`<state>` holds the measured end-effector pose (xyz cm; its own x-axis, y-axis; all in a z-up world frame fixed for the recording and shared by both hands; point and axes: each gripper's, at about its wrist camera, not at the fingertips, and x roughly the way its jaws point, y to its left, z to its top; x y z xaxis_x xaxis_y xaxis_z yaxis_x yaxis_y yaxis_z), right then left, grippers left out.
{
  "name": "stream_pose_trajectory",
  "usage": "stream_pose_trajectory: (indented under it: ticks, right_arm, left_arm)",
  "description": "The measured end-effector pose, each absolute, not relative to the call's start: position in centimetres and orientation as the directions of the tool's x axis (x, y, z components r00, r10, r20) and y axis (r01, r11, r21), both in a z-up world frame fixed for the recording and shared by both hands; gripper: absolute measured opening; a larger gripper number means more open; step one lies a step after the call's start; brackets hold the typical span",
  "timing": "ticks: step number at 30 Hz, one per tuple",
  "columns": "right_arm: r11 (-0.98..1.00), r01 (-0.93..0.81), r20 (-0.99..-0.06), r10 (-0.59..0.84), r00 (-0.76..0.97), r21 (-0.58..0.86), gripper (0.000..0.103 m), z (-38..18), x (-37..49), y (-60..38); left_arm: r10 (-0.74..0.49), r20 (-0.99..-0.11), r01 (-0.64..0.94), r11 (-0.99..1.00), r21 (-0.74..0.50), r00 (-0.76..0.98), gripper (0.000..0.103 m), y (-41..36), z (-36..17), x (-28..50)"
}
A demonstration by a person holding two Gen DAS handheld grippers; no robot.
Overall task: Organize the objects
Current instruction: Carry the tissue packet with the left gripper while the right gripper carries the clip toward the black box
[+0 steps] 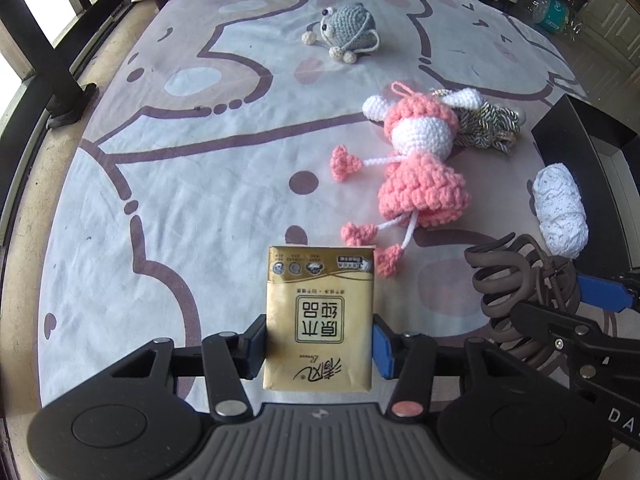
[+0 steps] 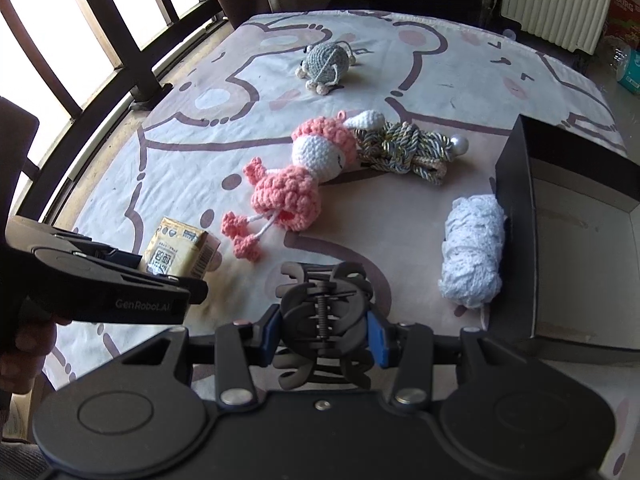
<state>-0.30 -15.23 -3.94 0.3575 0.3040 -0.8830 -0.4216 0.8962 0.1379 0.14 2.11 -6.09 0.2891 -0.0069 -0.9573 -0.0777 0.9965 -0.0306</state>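
My left gripper is shut on a gold tissue pack, held just above the cloth; the pack also shows in the right wrist view. My right gripper is shut on a brown hair claw clip, seen from the left wrist view at the right. A pink crochet doll lies mid-table. A grey crochet toy sits at the far side. A twisted cord knot with a pearl lies behind the doll's head. A white yarn ball rests against an open black box.
The table is covered by a cartoon-print cloth. The black box stands at the right edge with its inside showing. A window with dark bars runs along the left. A radiator stands behind the table.
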Motion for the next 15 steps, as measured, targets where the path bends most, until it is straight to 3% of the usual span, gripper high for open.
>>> stream_pose_trajectory:
  ticks: [15]
  right_arm:
    - [0.920,-0.384,-0.796,0.289,0.531,0.077,0.045,3.9,2.8,-17.6]
  left_arm:
    - [0.015,-0.896,-0.059,0.998,-0.013,0.443,0.052,-0.5,1.5,4.1]
